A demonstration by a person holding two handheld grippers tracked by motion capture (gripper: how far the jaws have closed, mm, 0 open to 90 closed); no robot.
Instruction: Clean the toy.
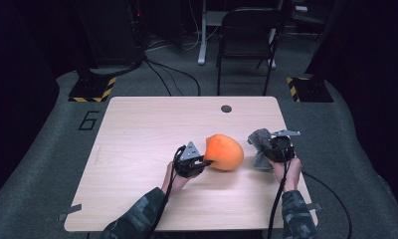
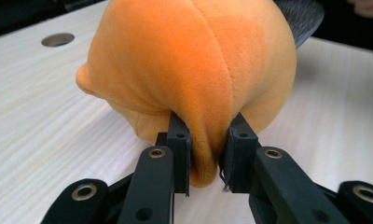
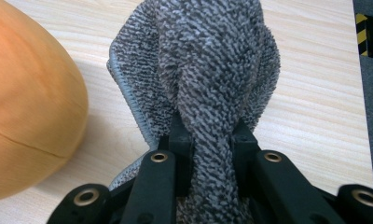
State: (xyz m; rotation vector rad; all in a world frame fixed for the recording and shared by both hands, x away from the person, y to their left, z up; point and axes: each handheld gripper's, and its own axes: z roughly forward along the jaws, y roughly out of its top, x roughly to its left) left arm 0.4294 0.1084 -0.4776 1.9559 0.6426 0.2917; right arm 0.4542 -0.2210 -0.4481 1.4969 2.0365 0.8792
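Pale wooden desk [image 1: 137, 149] in a dark room; mid-desk sits the orange plush [image 1: 225, 152], its fold pinched in the left gripper [image 1: 205, 161]. Just right, the grey cloth [image 1: 261, 144] is bunched, clamped in the right gripper [image 1: 266, 149].

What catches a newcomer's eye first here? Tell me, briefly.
The bright orange plush near the middle of the table, with the left gripper pinching a fold of its fabric. Just to its right, the right gripper is clamped on a bunched grey cloth.
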